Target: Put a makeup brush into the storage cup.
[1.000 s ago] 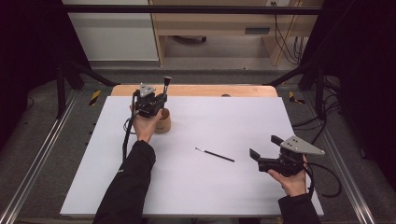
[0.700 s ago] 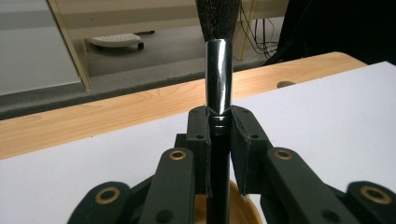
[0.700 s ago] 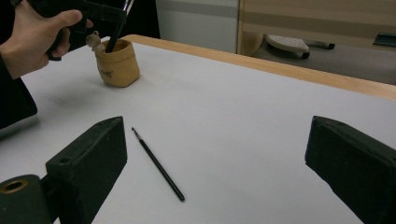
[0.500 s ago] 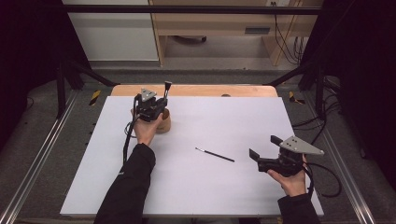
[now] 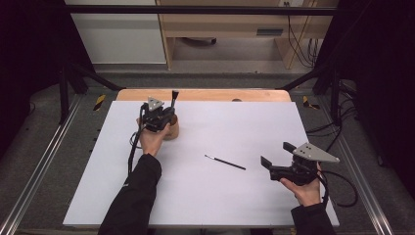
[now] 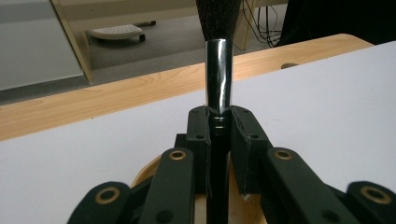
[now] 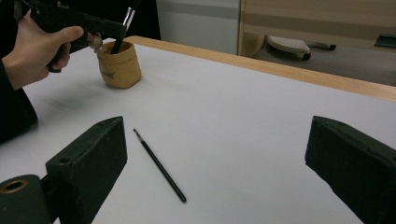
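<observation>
My left gripper [image 5: 166,108] jaws squeeze a big brush [image 6: 218,74] with a shiny silver neck and dark bristles, upright over the tan pot [image 7: 119,66]. A thin black brush [image 5: 225,162] lies mid-bench. My right gripper [image 5: 274,159] jaws gape wide.

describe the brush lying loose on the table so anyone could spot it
Start from the white tabletop and look at its middle, between the small tan wooden cup and the open right gripper. The thin black brush lies flat there alone; the thicker chrome-collared brush stands upright in the left gripper.
</observation>
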A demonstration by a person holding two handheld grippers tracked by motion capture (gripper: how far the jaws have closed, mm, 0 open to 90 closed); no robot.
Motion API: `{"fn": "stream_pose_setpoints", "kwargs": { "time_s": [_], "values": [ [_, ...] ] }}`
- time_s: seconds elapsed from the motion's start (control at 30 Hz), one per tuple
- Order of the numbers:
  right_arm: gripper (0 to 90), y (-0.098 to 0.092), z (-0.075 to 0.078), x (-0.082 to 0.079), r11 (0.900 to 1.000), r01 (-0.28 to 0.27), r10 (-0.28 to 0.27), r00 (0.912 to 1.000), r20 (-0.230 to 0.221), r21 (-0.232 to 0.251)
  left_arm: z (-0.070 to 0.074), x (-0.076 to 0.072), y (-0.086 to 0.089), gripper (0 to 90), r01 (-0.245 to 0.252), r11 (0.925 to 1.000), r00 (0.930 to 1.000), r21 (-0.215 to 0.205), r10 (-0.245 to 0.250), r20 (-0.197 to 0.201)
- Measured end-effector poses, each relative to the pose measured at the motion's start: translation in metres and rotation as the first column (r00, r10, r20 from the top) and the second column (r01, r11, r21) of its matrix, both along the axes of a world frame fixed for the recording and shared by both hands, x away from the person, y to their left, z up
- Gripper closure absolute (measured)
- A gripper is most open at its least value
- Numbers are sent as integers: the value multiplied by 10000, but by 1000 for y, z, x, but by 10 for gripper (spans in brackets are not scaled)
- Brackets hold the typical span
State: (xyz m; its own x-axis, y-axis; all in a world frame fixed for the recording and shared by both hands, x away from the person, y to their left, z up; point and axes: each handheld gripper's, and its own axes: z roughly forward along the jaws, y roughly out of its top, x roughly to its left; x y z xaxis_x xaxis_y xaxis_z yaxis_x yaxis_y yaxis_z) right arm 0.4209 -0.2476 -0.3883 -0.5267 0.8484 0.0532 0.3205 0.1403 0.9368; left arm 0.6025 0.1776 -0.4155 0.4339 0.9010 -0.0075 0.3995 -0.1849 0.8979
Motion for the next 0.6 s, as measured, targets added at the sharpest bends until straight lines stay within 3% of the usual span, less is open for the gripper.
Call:
{"fn": "stream_pose_setpoints", "kwargs": {
  "time_s": [0.4,0.6],
  "values": [
    [60,-1,0,0,10000,35,-35,10000,-12,37,-2,-9,1,776,250,9983,9993,525,-235,-294],
    [60,-1,0,0,10000,66,-66,10000,2,8,3,-20,5,711,407,9988,9989,272,-400,-253]
  ]
}}
